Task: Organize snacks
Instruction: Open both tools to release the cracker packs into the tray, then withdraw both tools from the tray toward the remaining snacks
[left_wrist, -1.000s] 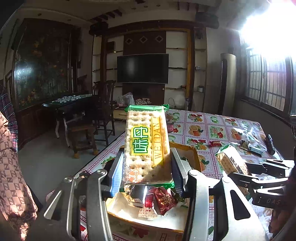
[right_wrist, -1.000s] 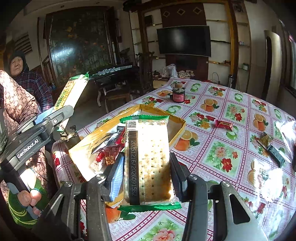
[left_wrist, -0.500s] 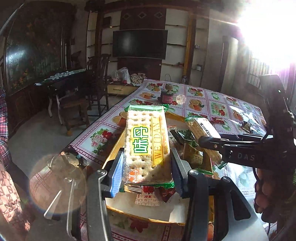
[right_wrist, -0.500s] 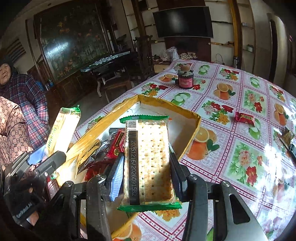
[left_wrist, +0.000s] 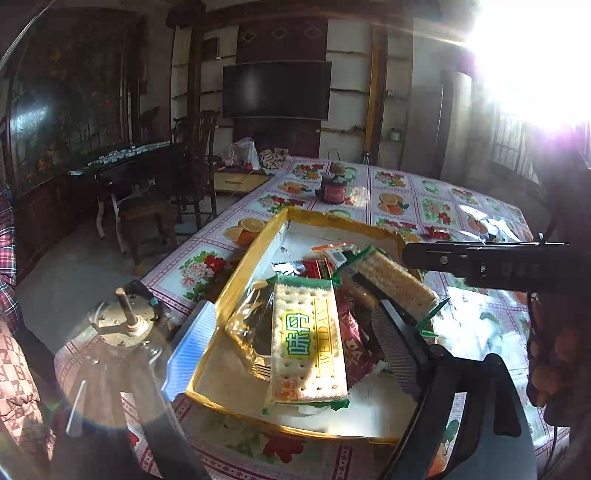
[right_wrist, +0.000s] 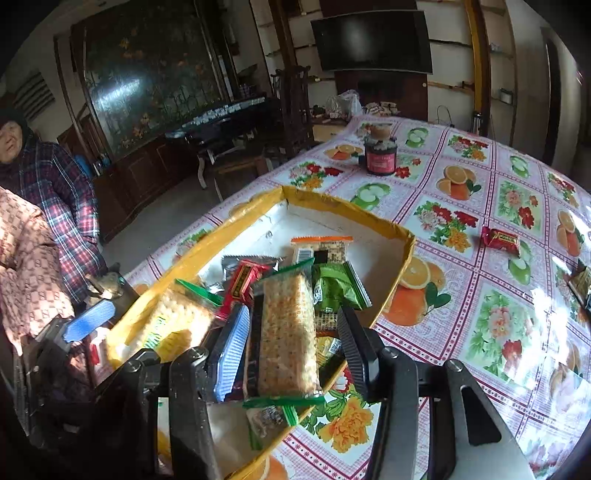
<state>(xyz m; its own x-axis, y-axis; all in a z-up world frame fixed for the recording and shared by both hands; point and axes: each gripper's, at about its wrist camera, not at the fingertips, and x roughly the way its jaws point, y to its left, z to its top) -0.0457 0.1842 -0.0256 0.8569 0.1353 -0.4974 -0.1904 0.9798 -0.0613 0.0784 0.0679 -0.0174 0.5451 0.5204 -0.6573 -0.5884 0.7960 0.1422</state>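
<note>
Between left gripper (left_wrist: 295, 347) fingers, jaws opening: green-labelled cracker pack (left_wrist: 308, 343) lies flat on other snacks inside yellow-rimmed box (left_wrist: 240, 269), clear of both pads. Blue pad sits outside box's near-left wall, dark pad over box interior. Between right gripper (right_wrist: 291, 343) fingers, jaws opening a little: second cracker pack (right_wrist: 286, 332), tilted over box's near corner, blue pad close against its side; contact at dark pad unclear. Beyond right fingers on flowered desk (right_wrist: 480, 314): red candy (right_wrist: 500, 240), dark jar (right_wrist: 380, 157).
</note>
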